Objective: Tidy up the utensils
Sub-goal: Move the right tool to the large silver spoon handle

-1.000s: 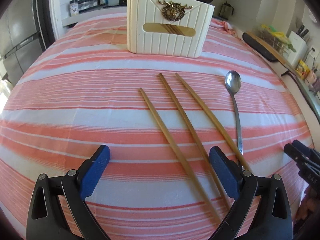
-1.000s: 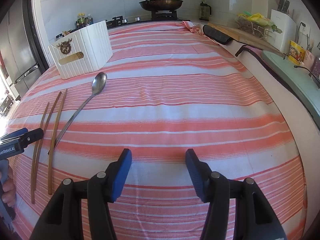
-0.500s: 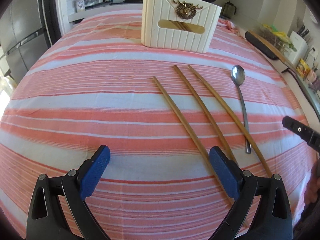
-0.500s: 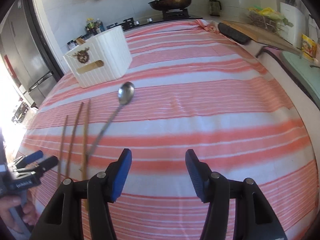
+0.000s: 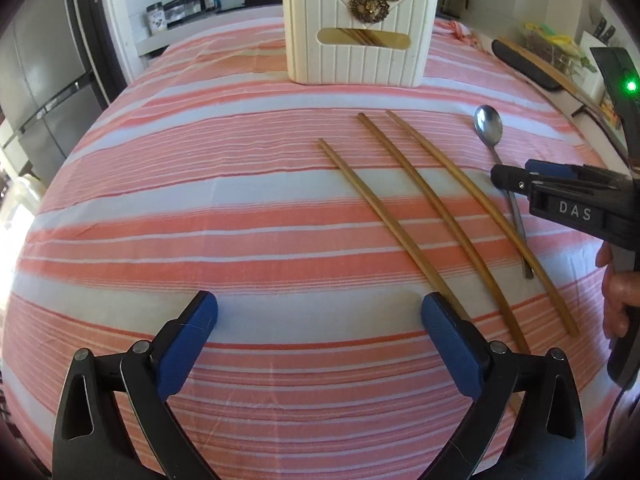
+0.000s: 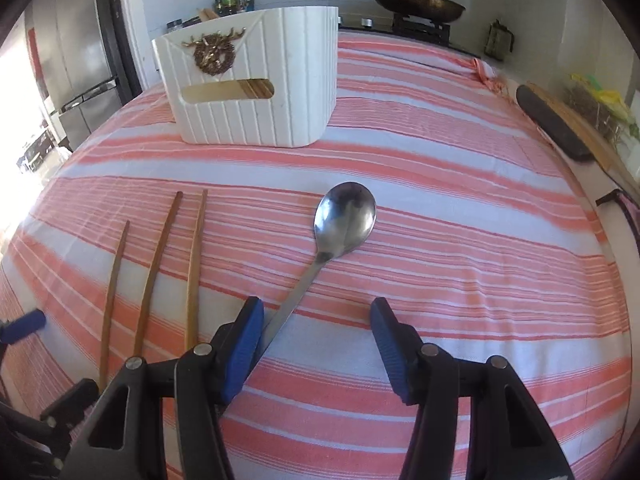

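Three wooden chopsticks [image 5: 432, 208] lie side by side on the striped cloth [image 5: 200, 200], with a metal spoon [image 5: 488, 124] to their right. A white ribbed holder [image 5: 360, 36] with a gold emblem stands behind them, more chopsticks inside it. My left gripper [image 5: 320, 312] is open over bare cloth; its right finger sits beside the nearest chopstick's lower end. My right gripper [image 6: 316, 312] is open low over the spoon [image 6: 346, 220], whose handle runs between the jaws close to the left finger [image 6: 248, 332]. The chopsticks [image 6: 156, 256] lie left of it, the holder [image 6: 256, 92] beyond.
A frying pan [image 6: 416, 0] sits on the stove past the table's far edge. A fridge [image 6: 80, 72] stands at the left. A dark board with a wooden one [image 6: 560, 124] lies along the right edge. A person's hand [image 5: 616, 292] holds the right gripper.
My right gripper has swung left across the cloth and now straddles the spoon's handle. In the left wrist view the holder and utensils shifted right, and the right gripper reached in over the spoon.
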`<action>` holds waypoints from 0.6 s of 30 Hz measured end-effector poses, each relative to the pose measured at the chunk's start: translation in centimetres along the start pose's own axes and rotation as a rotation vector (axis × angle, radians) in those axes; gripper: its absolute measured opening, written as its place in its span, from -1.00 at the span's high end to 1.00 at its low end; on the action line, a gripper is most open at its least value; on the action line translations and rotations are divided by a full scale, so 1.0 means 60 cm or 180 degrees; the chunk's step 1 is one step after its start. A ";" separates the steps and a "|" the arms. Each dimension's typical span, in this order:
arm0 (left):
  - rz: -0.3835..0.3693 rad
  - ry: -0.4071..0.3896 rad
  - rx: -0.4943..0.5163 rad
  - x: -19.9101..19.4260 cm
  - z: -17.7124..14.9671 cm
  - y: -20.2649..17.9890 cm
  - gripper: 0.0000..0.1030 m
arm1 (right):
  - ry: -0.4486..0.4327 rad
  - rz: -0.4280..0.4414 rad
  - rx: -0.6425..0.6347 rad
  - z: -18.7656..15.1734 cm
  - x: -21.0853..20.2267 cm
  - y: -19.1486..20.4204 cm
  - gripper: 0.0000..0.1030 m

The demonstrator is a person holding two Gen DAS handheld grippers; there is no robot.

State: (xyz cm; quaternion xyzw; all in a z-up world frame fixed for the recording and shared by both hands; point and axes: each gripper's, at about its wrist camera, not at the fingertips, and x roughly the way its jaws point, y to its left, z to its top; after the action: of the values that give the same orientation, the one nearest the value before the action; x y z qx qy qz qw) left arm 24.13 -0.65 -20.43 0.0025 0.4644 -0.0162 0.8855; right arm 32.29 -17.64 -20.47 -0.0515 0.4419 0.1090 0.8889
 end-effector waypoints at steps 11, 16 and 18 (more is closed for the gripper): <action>-0.0371 -0.0113 -0.0372 -0.020 0.006 0.013 -0.97 | -0.0041 -0.0264 0.0142 -0.058 -0.045 -0.067 0.15; -0.0115 -0.0071 0.0008 -0.004 0.001 -0.045 -0.96 | -0.0087 -0.0202 0.0151 -0.061 -0.051 -0.068 0.61; -0.0098 -0.0067 0.0065 -0.006 0.000 -0.045 -0.96 | -0.0088 -0.0101 0.0107 -0.062 -0.051 -0.063 0.68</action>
State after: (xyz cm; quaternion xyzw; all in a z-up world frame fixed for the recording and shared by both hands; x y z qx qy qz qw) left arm 23.84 -3.35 -20.10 0.0042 0.4548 -0.0345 0.8899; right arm 28.50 -22.50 -20.29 -0.0420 0.4305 0.0882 0.8973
